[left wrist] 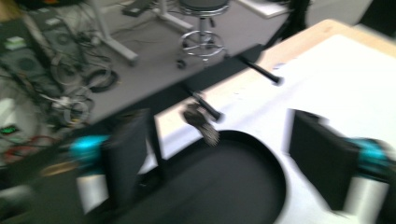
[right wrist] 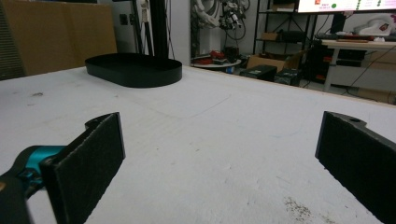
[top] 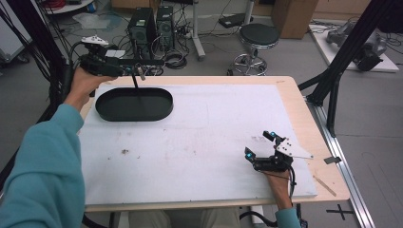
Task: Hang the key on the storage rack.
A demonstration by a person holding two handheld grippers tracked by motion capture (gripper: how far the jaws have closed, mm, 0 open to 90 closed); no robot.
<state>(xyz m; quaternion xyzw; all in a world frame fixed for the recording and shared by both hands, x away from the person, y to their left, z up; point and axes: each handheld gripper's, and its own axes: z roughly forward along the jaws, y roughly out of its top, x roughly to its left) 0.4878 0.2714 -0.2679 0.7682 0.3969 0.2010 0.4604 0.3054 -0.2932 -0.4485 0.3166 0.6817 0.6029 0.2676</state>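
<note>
A black oval tray (top: 119, 103) lies at the far left of the white mat (top: 204, 137). My left gripper (top: 138, 64) is held in the air over the tray's far rim, and its jaws stand wide apart. In the left gripper view (left wrist: 219, 140), a blurred thin black stick with a grey bristly end (left wrist: 201, 123) shows ahead between the jaws, above the tray (left wrist: 224, 186); neither pad touches it. In the high view a thin black stick (top: 137, 88) reaches down into the tray. My right gripper (top: 260, 144) rests open on the mat at the front right, with nothing between its jaws (right wrist: 224, 163).
The tray (right wrist: 135, 74) shows far off in the right gripper view. The wooden table edge (top: 328, 185) borders the mat. A stool (top: 258, 35), computer towers (top: 142, 26) and cables stand on the floor beyond the table. Black frame legs (top: 332, 80) rise at the right.
</note>
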